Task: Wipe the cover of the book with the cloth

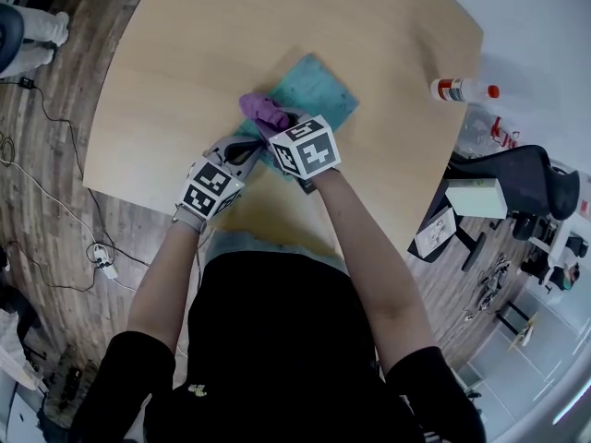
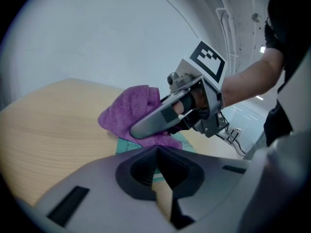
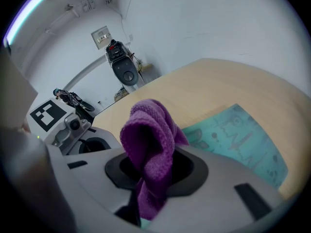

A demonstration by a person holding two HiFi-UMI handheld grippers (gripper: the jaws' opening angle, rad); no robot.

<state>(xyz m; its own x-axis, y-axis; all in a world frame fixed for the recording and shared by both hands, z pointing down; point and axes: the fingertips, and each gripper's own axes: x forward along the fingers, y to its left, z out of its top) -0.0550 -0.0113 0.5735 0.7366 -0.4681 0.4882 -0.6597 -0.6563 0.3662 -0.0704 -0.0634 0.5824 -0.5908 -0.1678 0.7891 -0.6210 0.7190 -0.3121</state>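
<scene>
1. Purple cloth point(image 3: 148, 140): soft, light (bunches easily); right gripper point(image 3: 146, 193) squeezes its middle.
2. Teal book point(image 1: 319, 90), frame middle: flat, stiff, may slide.
3. Left gripper point(image 2: 158, 152) pinched together, empty, by the book's lower-left edge.

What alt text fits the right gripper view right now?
The right gripper is shut on a bunched purple cloth. Just beyond it a teal book lies flat on a light wooden table.

A lab-like office: a pale wooden table point(image 1: 185, 44) on a plank floor point(image 1: 92, 26), a cabled power strip point(image 1: 103, 260) off its left edge, a black office chair point(image 1: 517, 175) off its right.
</scene>
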